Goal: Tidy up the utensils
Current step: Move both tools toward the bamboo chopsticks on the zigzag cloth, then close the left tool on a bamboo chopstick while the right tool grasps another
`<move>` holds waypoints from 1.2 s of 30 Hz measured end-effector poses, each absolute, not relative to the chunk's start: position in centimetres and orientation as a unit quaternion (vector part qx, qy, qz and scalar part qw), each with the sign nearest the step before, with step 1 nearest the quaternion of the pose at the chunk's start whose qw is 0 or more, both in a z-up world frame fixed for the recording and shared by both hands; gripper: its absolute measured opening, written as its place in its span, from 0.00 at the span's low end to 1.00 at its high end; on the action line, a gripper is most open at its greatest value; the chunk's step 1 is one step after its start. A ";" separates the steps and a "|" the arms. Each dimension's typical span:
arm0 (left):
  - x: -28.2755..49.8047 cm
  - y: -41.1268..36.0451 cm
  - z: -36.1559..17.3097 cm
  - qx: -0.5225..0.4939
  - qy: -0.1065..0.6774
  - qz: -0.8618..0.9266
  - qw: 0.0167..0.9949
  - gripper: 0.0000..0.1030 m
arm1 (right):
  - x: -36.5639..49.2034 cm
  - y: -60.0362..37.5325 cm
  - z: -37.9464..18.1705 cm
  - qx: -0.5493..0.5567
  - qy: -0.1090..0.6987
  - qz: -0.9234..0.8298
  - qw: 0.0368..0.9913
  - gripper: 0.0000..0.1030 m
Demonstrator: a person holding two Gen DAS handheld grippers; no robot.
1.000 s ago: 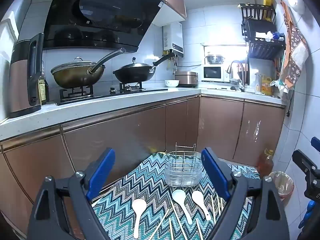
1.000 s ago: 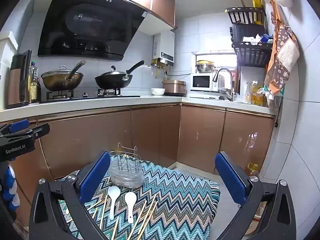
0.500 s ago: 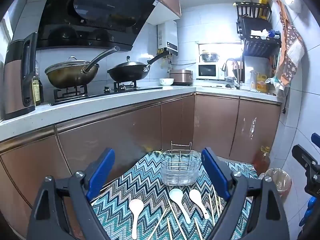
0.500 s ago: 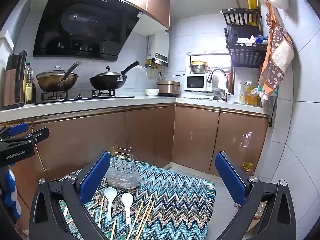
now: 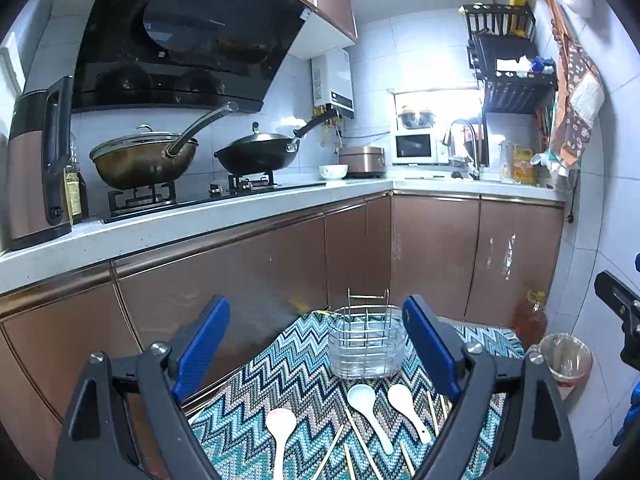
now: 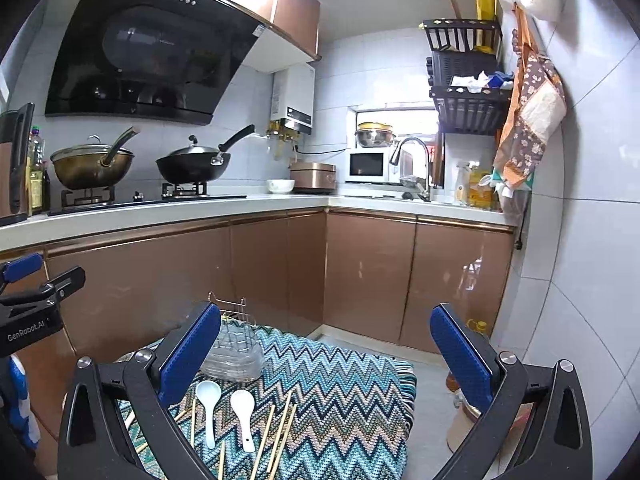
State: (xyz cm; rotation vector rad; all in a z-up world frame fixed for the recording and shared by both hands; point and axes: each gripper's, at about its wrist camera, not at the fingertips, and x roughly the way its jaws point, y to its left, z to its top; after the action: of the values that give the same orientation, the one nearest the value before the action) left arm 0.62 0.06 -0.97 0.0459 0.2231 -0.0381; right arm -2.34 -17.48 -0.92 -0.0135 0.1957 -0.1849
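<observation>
Both my grippers, left [image 5: 316, 354] and right [image 6: 326, 354], gape empty. 3 spoons [image 5: 362, 396] lie at 6 o'clock of the basket [image 5: 366, 340]: light, glazed, likely slippery; grip mid-handle.

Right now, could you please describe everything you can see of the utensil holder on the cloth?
The utensil holder is a chrome wire rack with inner dividers, seated in a clear plastic drip tray. It stands upright at the far end of the zigzag cloth, apparently empty. The white spoons lie just in front of it. Neither tool touches it.
</observation>
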 end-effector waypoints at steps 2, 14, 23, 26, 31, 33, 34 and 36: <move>0.7 0.3 -1.0 0.014 0.109 -0.023 0.994 0.85 | -2.2 -17.3 -0.8 -0.010 0.097 -0.096 0.991 1.00; 2.9 0.8 -2.5 0.023 0.128 -0.031 0.991 0.85 | -0.6 -16.2 -1.3 -0.038 0.104 -0.104 0.988 1.00; 4.6 0.9 -3.6 0.014 0.141 -0.037 0.989 0.85 | 2.0 -15.8 -3.1 -0.053 0.125 -0.095 0.986 1.00; 5.2 1.1 -3.9 0.007 0.142 -0.035 0.989 0.85 | 2.8 -15.9 -3.5 -0.055 0.131 -0.094 0.985 1.00; 6.6 1.8 -4.5 -0.003 0.156 -0.031 0.987 0.85 | 3.9 -15.9 -4.0 -0.060 0.136 -0.088 0.985 1.00; 7.5 2.6 -4.8 -0.010 0.165 -0.025 0.986 0.85 | 4.5 -15.9 -4.2 -0.063 0.141 -0.082 0.985 1.00; 7.8 2.9 -4.9 -0.012 0.170 -0.025 0.985 0.85 | 4.8 -16.0 -4.4 -0.064 0.146 -0.078 0.984 1.00; 9.0 3.9 -5.4 -0.009 0.192 -0.012 0.981 0.85 | 5.2 -16.3 -4.9 -0.062 0.157 -0.068 0.983 1.00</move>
State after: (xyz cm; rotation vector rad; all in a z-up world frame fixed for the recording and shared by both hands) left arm 8.98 3.88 -5.38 -0.0181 0.3865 -0.0240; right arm 5.19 -16.30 -4.85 -0.1243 0.3158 -0.1367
